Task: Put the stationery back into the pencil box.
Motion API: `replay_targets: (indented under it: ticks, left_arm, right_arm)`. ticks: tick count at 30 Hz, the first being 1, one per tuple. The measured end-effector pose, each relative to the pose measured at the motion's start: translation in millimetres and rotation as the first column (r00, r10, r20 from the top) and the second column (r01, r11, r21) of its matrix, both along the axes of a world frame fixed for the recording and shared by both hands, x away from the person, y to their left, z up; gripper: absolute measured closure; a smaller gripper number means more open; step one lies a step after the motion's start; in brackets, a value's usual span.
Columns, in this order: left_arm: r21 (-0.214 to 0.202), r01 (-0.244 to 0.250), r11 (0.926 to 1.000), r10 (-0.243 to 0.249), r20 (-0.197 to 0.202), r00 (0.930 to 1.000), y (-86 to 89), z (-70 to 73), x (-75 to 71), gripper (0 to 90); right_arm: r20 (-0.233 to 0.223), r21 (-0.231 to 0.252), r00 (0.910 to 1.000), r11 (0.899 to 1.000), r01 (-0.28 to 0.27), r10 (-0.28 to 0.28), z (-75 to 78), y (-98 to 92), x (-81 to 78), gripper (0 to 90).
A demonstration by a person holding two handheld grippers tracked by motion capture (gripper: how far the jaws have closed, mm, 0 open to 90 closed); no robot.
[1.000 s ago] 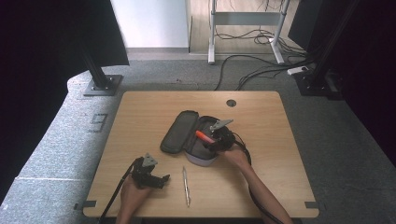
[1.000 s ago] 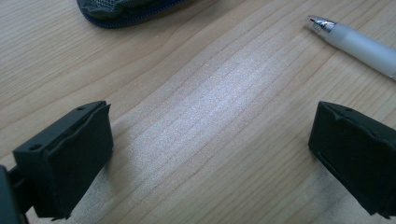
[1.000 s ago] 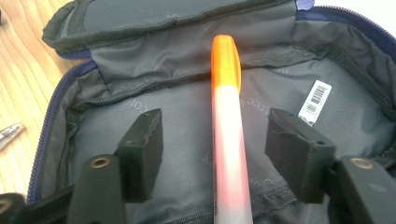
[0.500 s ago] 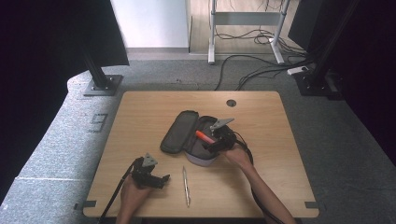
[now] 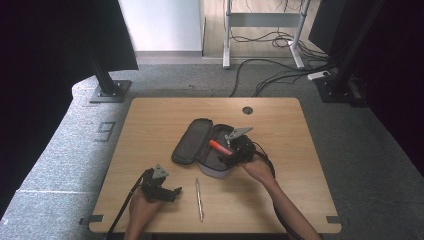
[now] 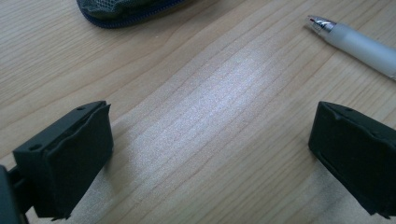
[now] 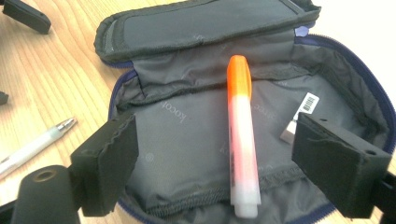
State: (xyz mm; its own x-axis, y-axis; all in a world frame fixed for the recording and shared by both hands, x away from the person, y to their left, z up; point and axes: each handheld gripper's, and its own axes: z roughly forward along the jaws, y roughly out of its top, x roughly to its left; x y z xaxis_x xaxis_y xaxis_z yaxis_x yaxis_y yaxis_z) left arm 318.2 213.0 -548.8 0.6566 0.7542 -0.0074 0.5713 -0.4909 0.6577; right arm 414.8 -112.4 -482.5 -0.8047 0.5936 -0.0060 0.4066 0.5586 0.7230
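— Where's the marker [image 7: 243,135]?
— Lying inside the open pencil case [image 7: 196,126], between the right claw's [image 7: 217,163] jaws, which have just been opening and aren't touching it.
— The left claw [image 6: 210,149]?
— Jaws wide apart over bare table [image 6: 196,116], a pen [image 6: 359,44] ahead to its right.

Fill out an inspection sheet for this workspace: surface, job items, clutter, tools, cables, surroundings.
Surface: wooden table, bare grain, round grommet hole near the far edge.
Job's things: pencil case unzipped, lid folded back; orange highlighter lying inside it; pen on the table in front of the case, apart from it.
Clutter: nothing seen.
Grippers: left tool low over the table, jaws wide, nothing between them. Right tool over the open case; its jaws have just been opening, the highlighter lies between them, pads clear of it.
Cables: one trails from each tool; more lie on the floor beyond the table.
Surroundings: grey carpet, stand bases, desk legs behind.
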Motion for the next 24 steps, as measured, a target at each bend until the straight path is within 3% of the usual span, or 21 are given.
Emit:
replay_targets:
  ticks: [24]
  left_arm:
    - [0.0, 0.001, 1.0, -0.001, 0.0, 1.0, 0.1, 0.0, 0.0, 0.0]
  right_arm:
    - [0.041, -0.006, 0.9987, 1.0, 0.031, -0.031, 10.7, -39.2, -31.0, 11.8]
